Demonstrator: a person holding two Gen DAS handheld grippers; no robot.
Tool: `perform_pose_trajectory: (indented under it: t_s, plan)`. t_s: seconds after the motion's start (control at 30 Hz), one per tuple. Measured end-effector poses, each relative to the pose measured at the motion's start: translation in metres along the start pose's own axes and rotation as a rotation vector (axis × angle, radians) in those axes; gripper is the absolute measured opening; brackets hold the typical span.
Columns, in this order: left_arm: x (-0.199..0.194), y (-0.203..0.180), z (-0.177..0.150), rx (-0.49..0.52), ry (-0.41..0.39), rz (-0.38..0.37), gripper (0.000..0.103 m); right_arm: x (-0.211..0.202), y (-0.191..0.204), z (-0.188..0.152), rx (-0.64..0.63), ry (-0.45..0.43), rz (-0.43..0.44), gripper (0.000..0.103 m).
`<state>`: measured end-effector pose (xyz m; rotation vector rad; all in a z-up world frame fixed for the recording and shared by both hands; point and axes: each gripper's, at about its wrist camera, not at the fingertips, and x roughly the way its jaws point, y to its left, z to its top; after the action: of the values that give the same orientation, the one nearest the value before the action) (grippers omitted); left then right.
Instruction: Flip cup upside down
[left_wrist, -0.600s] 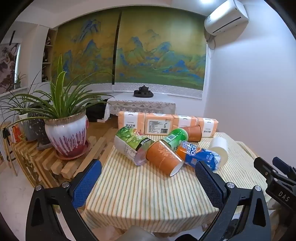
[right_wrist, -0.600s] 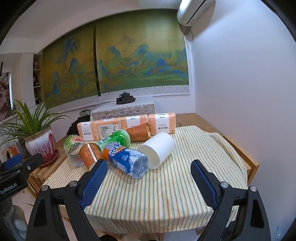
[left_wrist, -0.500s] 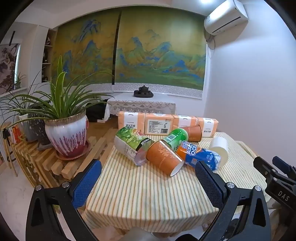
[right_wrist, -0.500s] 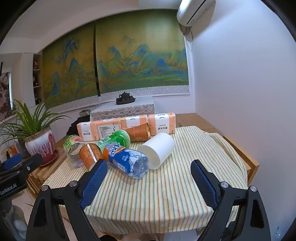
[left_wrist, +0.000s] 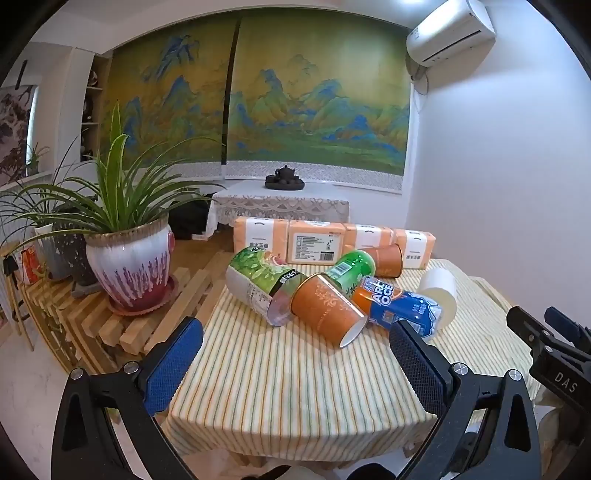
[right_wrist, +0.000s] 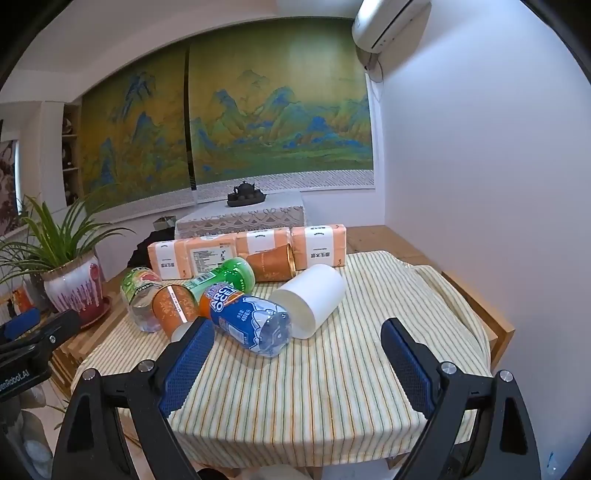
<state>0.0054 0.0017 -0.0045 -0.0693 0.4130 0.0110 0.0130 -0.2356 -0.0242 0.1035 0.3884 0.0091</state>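
Note:
A white paper cup (right_wrist: 312, 301) lies on its side on the striped tablecloth, mouth toward me; it also shows in the left wrist view (left_wrist: 439, 291). An orange paper cup (left_wrist: 327, 312) lies on its side left of it, also in the right wrist view (right_wrist: 175, 306). A second orange cup (right_wrist: 271, 263) lies by the tissue packs. My left gripper (left_wrist: 295, 358) is open and empty, in front of the orange cup. My right gripper (right_wrist: 297, 363) is open and empty, in front of the white cup.
A blue bottle (right_wrist: 245, 319), a green bottle (right_wrist: 225, 277) and a green-labelled jar (left_wrist: 260, 284) lie among the cups. Orange tissue packs (left_wrist: 317, 245) line the table's far side. A potted plant (left_wrist: 129, 266) stands on a wooden rack to the left. White wall on the right.

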Motion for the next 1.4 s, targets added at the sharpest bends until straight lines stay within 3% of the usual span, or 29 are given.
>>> perform_pose_trajectory:
  t_s: [0.37, 0.97, 1.4]
  plan:
    - [0.000, -0.002, -0.001, 0.004, 0.003, -0.006, 0.102, 0.001, -0.001, 0.000, 0.005, -0.005, -0.019, 0.089]
    - [0.003, -0.001, -0.003, 0.000, 0.013, -0.004, 0.102, -0.008, 0.009, 0.008, -0.041, -0.092, -0.091, 0.089]
    - [0.006, 0.000, -0.004, -0.004, 0.017, -0.004, 0.102, 0.002, -0.001, 0.013, -0.016, -0.067, -0.094, 0.089]
